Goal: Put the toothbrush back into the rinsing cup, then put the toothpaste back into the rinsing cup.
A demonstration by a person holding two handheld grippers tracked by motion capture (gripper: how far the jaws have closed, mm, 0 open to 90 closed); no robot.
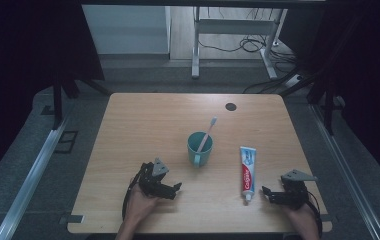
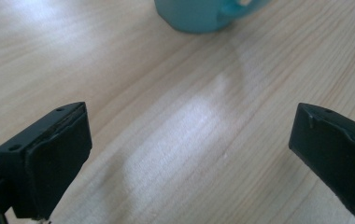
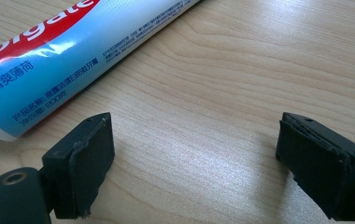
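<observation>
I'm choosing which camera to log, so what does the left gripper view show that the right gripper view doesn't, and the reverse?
The left gripper view alone shows the base and handle of the teal cup. The right gripper view alone shows the toothpaste tube lying flat, with red and blue print. Both share the wooden table and an open hand-held gripper, left and right, with nothing between its jaws.

Wooden table (image 1: 143,120), teal mug (image 1: 198,149) near the middle — toothpaste tube (image 1: 247,171) flat to its right, dark disc (image 1: 231,106) near far edge
</observation>
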